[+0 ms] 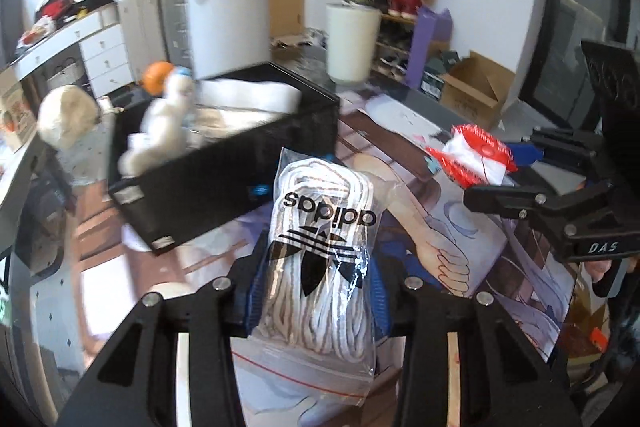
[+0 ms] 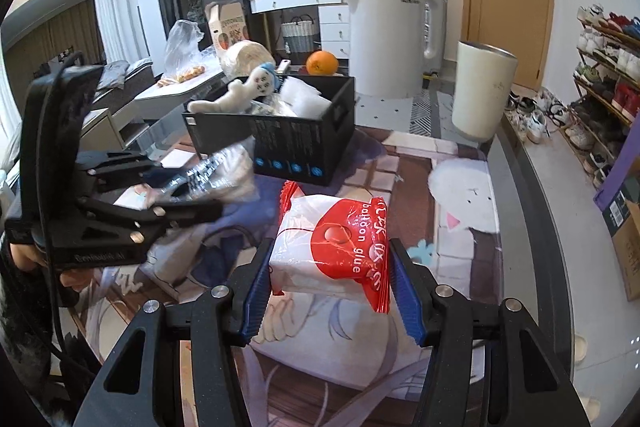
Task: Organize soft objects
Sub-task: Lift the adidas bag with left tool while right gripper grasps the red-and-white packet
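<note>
My left gripper (image 1: 316,291) is shut on a clear adidas bag of white laces (image 1: 320,243) and holds it above the printed mat, just in front of the black bin (image 1: 224,179). The bin holds a white plush doll (image 1: 164,127) and white packets. My right gripper (image 2: 330,291) has its blue pads on both sides of a red and white balloon glue packet (image 2: 332,247) that lies on the mat; the pads touch or nearly touch it. The bin (image 2: 304,151) stands beyond it. The left gripper with the lace bag (image 2: 216,175) shows at the left of the right wrist view.
A white cylindrical container (image 2: 480,91) stands at the table's far right. A white kettle (image 2: 384,35) and an orange (image 2: 322,63) are behind the bin. A shoe rack (image 2: 608,75) lines the right wall. The printed mat (image 2: 460,211) covers the table.
</note>
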A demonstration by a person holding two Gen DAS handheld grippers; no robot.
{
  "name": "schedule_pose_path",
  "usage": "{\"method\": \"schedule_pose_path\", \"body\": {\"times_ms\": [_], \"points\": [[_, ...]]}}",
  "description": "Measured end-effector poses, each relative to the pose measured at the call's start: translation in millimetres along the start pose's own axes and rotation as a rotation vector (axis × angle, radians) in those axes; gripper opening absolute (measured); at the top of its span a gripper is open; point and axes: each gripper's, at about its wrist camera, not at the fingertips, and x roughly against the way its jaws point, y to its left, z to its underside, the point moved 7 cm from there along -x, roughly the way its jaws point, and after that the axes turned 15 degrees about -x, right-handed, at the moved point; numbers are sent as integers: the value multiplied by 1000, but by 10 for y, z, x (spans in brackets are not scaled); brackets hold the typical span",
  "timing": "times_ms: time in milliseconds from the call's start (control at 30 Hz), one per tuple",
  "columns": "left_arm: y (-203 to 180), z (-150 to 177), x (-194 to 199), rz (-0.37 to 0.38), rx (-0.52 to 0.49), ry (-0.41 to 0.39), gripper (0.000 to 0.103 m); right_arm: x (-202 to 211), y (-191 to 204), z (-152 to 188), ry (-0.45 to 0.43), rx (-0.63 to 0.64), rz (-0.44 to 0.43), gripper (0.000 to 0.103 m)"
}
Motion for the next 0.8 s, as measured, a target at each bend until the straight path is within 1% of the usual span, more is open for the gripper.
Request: {"method": "schedule_pose_path", "body": {"times_ms": [133, 233, 300, 567, 800], "points": [[178, -13, 182, -62, 37, -45, 42, 9, 105, -60, -11, 20, -7, 55], [268, -32, 255, -84, 52, -71, 42, 32, 184, -132, -26, 29, -27, 55], [333, -42, 291, -97, 62, -85, 42, 31, 231, -183, -33, 43, -24, 55], [624, -52, 420, -156, 113, -113, 42, -32, 402, -430, -65, 76, -37, 55], [836, -127, 475, -210, 162, -144, 42, -137, 506, -619, -77, 86, -47, 55]]}}
